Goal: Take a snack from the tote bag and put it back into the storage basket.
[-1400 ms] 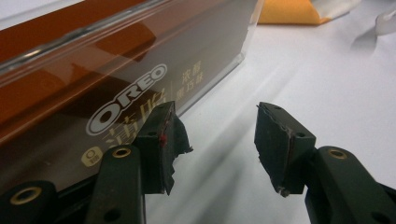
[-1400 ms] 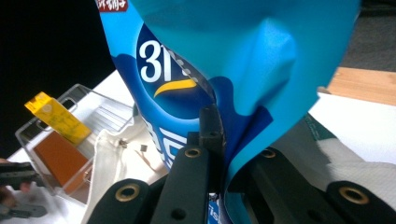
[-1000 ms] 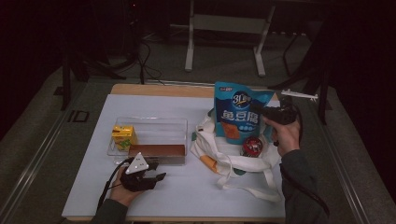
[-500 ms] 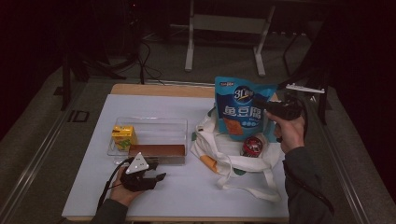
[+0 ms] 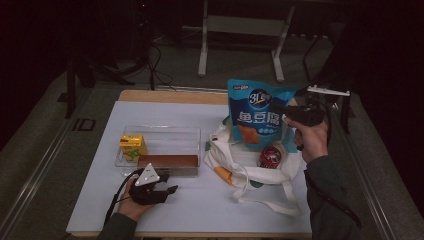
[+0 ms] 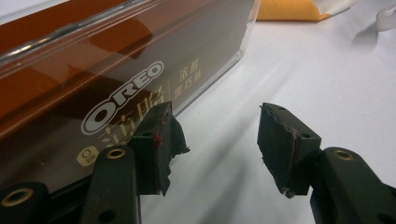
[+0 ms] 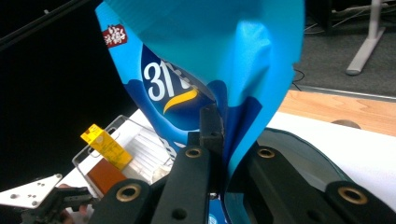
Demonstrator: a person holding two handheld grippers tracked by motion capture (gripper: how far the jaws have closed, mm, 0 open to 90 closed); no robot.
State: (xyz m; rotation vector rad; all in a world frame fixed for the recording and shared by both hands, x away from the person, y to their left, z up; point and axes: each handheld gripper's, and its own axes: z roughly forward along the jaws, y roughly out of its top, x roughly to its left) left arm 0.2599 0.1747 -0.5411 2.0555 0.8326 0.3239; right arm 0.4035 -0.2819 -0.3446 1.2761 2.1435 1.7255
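Snack bag: one blue snack bag (image 5: 258,120), which your right gripper (image 5: 280,111) pinches at its side edge, jaws pressed together on the foil. It hangs upright above the tote bag, at the right of the surface.
Tote bag: one white tote bag (image 5: 250,172), lying open beneath the snack bag, its straps spread toward you.
Can: one round red can (image 5: 270,156) inside the tote bag's mouth, just under the snack bag.
Left gripper: your left gripper (image 5: 162,191) rests on the surface near your edge, jaws spread apart with nothing between them, just beside the tray's front wall.
Tray: one clear plastic tray (image 5: 162,137) at the left of the surface, well apart from the snack bag.
Tray contents: two things, one yellow carton (image 5: 133,146) and one long brown Oreo box (image 6: 93,79).
Surface: one white surface (image 5: 150,115).
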